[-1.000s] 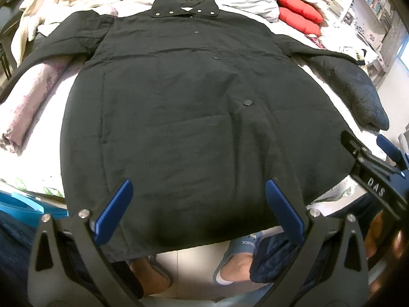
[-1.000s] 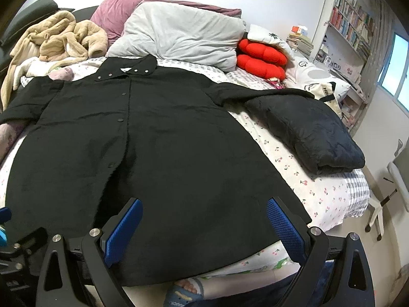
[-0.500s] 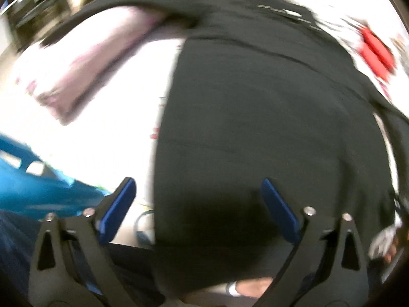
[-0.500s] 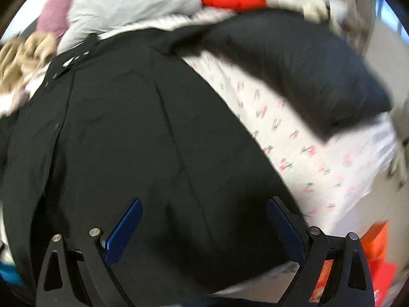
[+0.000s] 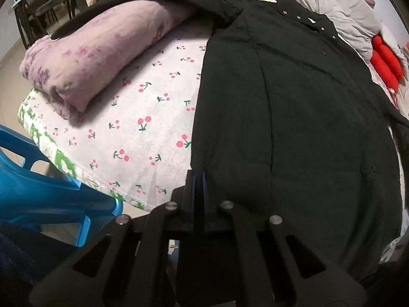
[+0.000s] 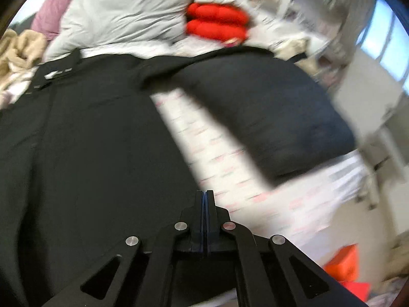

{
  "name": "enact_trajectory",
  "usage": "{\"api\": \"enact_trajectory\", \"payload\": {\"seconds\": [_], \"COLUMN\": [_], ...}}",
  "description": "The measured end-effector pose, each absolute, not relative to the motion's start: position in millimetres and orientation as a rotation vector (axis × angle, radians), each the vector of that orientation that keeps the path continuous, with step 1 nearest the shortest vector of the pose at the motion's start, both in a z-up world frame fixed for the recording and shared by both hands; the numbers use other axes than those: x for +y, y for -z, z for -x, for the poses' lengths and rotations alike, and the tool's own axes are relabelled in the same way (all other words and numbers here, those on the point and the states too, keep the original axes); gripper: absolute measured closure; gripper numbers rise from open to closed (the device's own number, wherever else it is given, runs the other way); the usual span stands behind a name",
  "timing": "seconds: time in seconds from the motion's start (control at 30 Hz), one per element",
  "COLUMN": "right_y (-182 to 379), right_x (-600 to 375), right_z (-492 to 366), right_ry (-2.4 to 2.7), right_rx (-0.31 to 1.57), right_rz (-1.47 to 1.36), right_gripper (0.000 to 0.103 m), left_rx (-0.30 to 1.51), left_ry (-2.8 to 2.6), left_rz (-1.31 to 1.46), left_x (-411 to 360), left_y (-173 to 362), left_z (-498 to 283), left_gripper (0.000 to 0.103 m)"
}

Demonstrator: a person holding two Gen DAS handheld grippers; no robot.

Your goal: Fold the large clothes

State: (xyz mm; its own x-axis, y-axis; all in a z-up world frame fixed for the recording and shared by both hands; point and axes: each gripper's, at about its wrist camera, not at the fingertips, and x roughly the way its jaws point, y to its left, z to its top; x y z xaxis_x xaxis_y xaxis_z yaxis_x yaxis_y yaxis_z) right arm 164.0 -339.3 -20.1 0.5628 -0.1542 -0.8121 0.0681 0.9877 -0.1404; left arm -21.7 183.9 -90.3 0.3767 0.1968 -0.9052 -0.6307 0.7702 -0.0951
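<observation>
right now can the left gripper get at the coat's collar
Probably not without moving: the left gripper sits shut at the black coat's bottom hem corner, and the collar lies at the far end.

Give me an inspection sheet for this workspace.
Surface: bed with cherry-print sheet.
Job's things: black coat spread flat, front up, collar far; one sleeve lies over a folded dark quilt.
Clutter: rolled pink blanket, grey duvet, red cushions, beige garment.
Grippers: left gripper shut at the coat's near left hem edge, right gripper shut at the near right edge; whether fabric is pinched cannot be told.
Cables: nothing seen.
Surroundings: blue stool, window, orange box on the floor.
</observation>
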Motion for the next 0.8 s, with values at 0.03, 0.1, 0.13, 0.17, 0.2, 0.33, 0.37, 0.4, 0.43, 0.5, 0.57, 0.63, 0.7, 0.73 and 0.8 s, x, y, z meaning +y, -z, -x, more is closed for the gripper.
{"api": "enact_trajectory", "payload": {"seconds": [0.03,0.1,0.13,0.17,0.2,0.33,0.37,0.4,0.43,0.5,0.57,0.63,0.7,0.73,0.8], "right_y": [24.2,27.9,24.4,22.1,20.6,20.9,18.0,16.0,10.3,-2.7,-13.0,-21.8,-31.1,-36.3,-44.7], "right_x": [-344.8,-345.3,-341.1,-337.9,-335.6,-320.8,-319.9,-320.0,-320.1,-320.3,-323.6,-334.6,-349.6,-359.3,-376.1], "right_z": [-169.5,-172.3,-169.9,-167.9,-167.7,-172.0,-174.1,-175.3,-179.6,-192.2,-205.0,-224.5,-246.9,-259.7,-287.8], "right_ry": [0.059,-0.023,-0.035,-0.049,-0.063,-0.107,-0.123,-0.136,-0.145,-0.141,-0.127,-0.130,-0.140,-0.135,-0.114], "right_rx": [1.007,1.035,1.009,0.985,0.956,0.923,0.915,0.899,0.882,0.853,0.835,0.820,0.808,0.802,0.789], "right_rz": [0.035,0.000,0.022,0.033,0.041,0.033,0.002,-0.025,-0.047,-0.078,-0.111,-0.196,-0.323,-0.378,-0.451], "right_gripper": [0.102,0.101,0.101,0.098,0.092,0.061,0.040,0.030,0.030,0.030,0.030,0.030,0.030,0.030,0.030], "left_rx": [1.064,1.053,1.041,1.020,1.007,0.973,0.968,0.960,0.954,0.953,0.956,0.953,0.963,0.966,0.948], "left_ry": [-0.558,-0.570,-0.583,-0.588,-0.587,-0.555,-0.546,-0.533,-0.523,-0.493,-0.457,-0.427,-0.385,-0.372,-0.380], "left_rz": [0.476,0.503,0.514,0.521,0.520,0.514,0.510,0.497,0.482,0.457,0.447,0.427,0.389,0.366,0.321], "left_x": [186.3,183.7,185.4,185.9,186.2,186.2,185.6,182.8,182.4,180.4,181.7,179.4,173.9,170.9,166.0], "left_y": [88.5,79.9,75.2,69.0,62.2,38.3,32.2,23.9,16.3,1.3,-12.5,-23.8,-31.2,-32.3,-29.3], "left_z": [22.7,28.2,28.6,24.2,20.1,4.6,-1.0,-8.5,-14.5,-32.5,-59.0,-80.0,-103.8,-116.6,-131.9], "left_gripper": [0.096,0.094,0.093,0.092,0.090,0.052,0.050,0.050,0.049,0.041,0.037,0.035,0.028,0.027,0.026]}}
